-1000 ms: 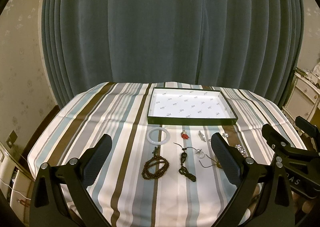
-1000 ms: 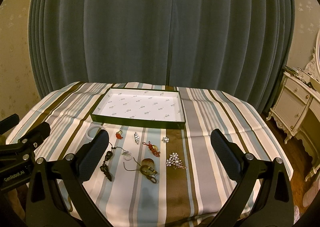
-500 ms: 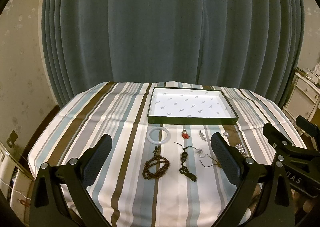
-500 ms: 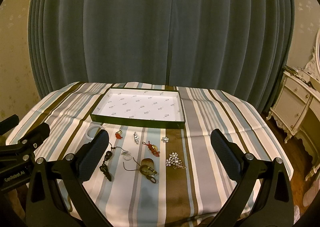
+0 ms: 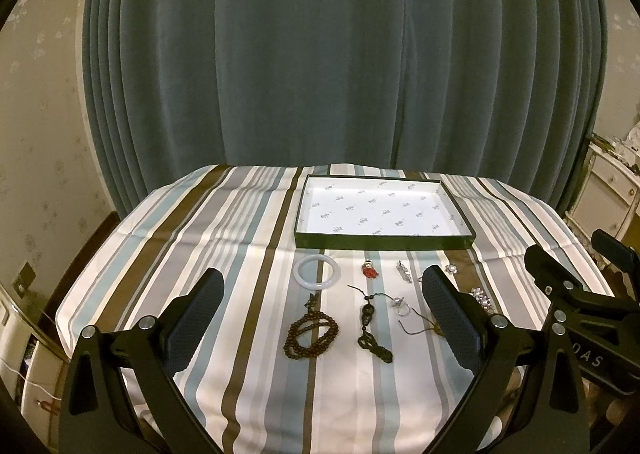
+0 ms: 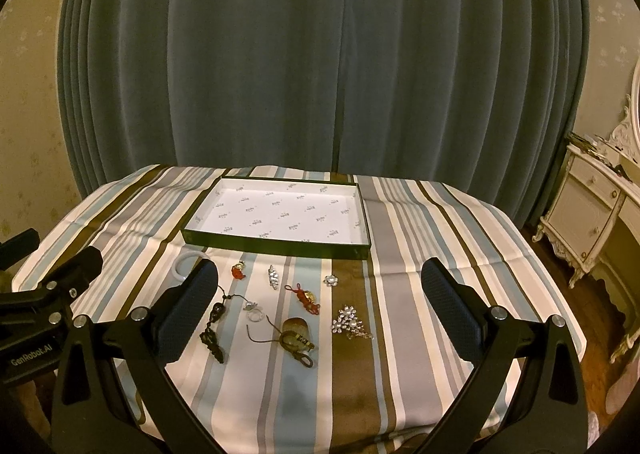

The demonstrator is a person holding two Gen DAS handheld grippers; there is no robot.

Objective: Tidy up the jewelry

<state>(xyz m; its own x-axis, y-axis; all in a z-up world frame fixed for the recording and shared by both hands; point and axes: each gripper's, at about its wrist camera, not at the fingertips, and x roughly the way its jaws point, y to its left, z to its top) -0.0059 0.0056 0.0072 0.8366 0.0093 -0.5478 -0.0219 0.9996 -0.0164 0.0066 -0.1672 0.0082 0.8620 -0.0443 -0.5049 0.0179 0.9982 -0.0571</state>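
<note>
— What colours does the tablecloth (image 5: pixel 248 238) carry?
— Stripes of white, pale blue, grey and brown, running away toward the dull teal-grey curtain (image 5: pixel 340 54) behind it.
— And the tray (image 5: pixel 384 243)?
— Dark green walls; white lining dotted with a small repeated grey logo.
— The pieces in front of the tray?
— A milky white bangle (image 5: pixel 318 272), a red charm (image 5: pixel 370 271), a dark brown bead bracelet (image 5: pixel 311 336), a blackish knotted pendant (image 5: pixel 370 328), and a silvery rhinestone brooch (image 6: pixel 349 320) on a brown stripe.
— Anything red beside that brooch?
— A red-and-gold knotted charm (image 6: pixel 306 297). The gripper fingers (image 6: pixel 188 310) are black.
</note>
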